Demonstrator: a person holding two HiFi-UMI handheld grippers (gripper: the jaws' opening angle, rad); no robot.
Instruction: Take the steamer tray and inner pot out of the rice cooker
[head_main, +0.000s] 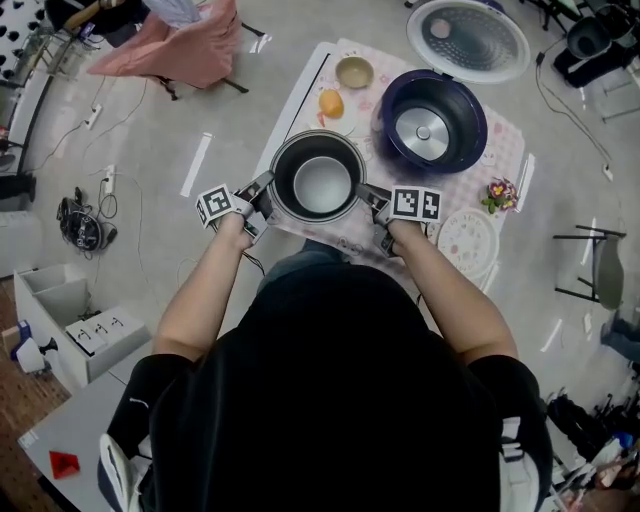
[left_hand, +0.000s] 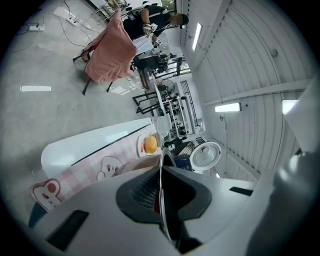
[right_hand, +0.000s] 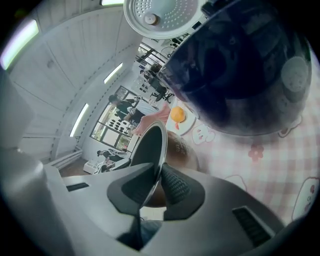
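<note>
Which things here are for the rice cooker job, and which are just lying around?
For the job:
- inner pot, gripped at its rim by the left gripper and right gripper
- rice cooker, open
- steamer tray, on the table

Just lying about:
- small bowl
- orange
- flowers
- pink cloth
</note>
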